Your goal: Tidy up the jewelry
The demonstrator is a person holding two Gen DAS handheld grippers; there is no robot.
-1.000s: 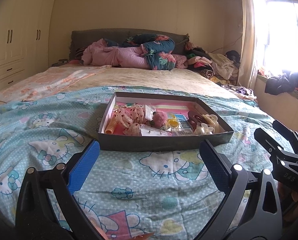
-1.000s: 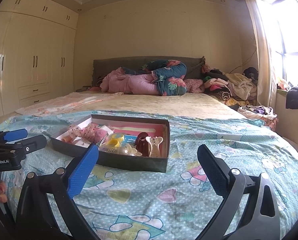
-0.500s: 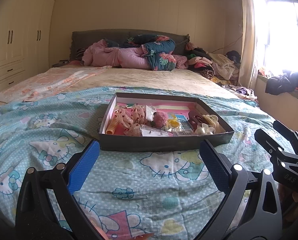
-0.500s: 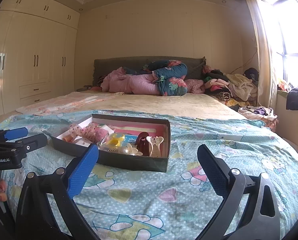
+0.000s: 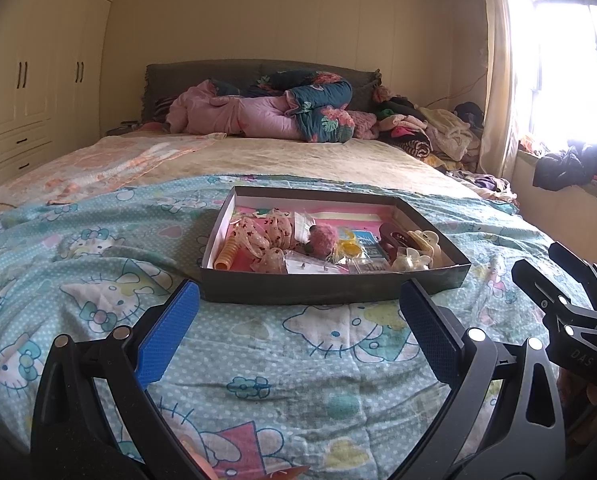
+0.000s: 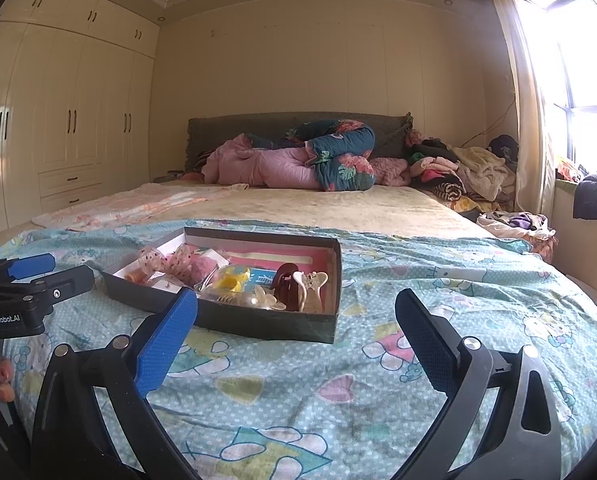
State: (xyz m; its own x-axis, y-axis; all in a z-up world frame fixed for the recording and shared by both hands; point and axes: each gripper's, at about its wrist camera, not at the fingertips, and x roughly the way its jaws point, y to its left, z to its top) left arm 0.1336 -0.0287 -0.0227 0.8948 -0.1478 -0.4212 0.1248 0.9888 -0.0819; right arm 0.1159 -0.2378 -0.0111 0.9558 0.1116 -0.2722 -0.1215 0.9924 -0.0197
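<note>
left claw (image 5: 298,328): hung wide open over the bedspread (image 5: 98,272), holding nothing, just short of the box.
right claw (image 6: 296,338): also spread wide and empty, near the box's right corner.
box (image 5: 330,286): sat on the bedspread, mid-bed.
contents: hair clips (image 5: 408,242), scrunchies (image 5: 266,232), an orange coil (image 5: 227,256), all inside.

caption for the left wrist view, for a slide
Open left gripper facing a box of hair accessories on the bed.

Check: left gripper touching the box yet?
Apart. In the right wrist view, the left gripper hangs to the left of the box, with a strip of blue bedsheet visible between its fingertips and the box's near corner.
</note>
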